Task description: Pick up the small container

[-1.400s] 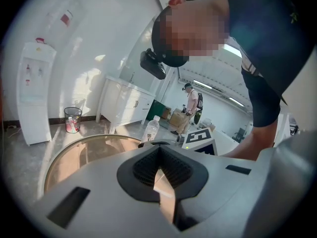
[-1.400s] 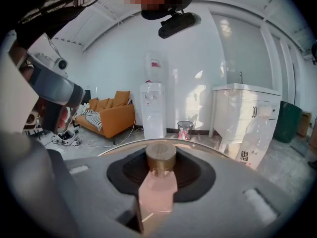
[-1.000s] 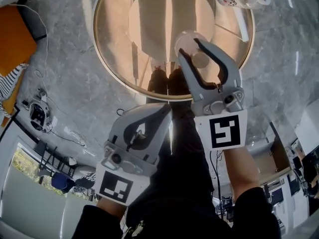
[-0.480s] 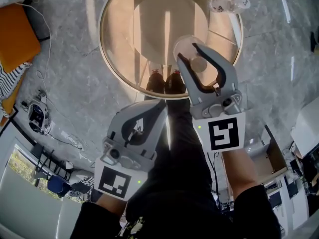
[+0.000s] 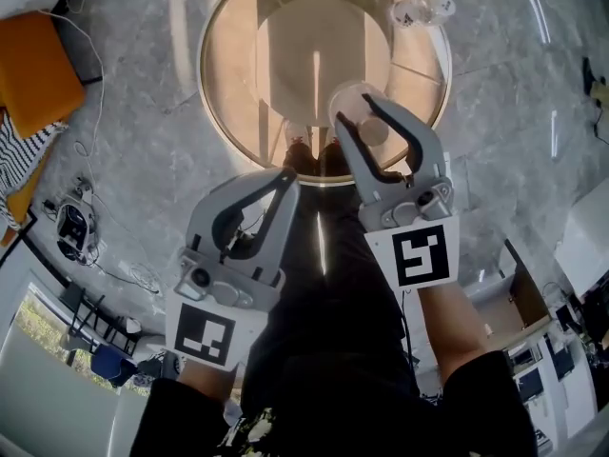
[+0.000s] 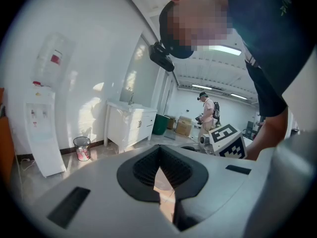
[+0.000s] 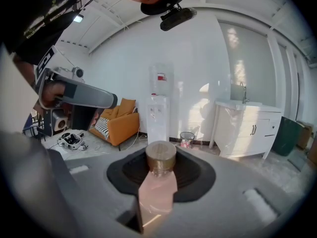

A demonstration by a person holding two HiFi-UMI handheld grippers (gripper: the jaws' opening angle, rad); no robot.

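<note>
My right gripper [image 5: 354,110] is shut on the small container [image 5: 371,129], a clear pinkish jar with a brass cap, held above the round glass table [image 5: 214,112]. In the right gripper view the small container [image 7: 159,175] stands upright between the dark pads, cap towards the tips of the right gripper [image 7: 160,150]. To its left and nearer me, my left gripper [image 5: 284,177] is shut with nothing in it. The left gripper view shows the left gripper [image 6: 159,148] with its tips meeting and only floor behind the gap.
A clear plastic bottle [image 5: 419,9] lies at the table's far edge. An orange sofa [image 5: 33,65] and a device with cables [image 5: 74,222] are on the floor at left. A water dispenser [image 7: 158,108] and a white cabinet [image 7: 247,128] stand by the wall. Another person [image 6: 208,110] stands far off.
Both grippers have risen towards the head camera, and the table looks smaller beneath them. The container stays in the right jaws. The left gripper has rolled slightly.
</note>
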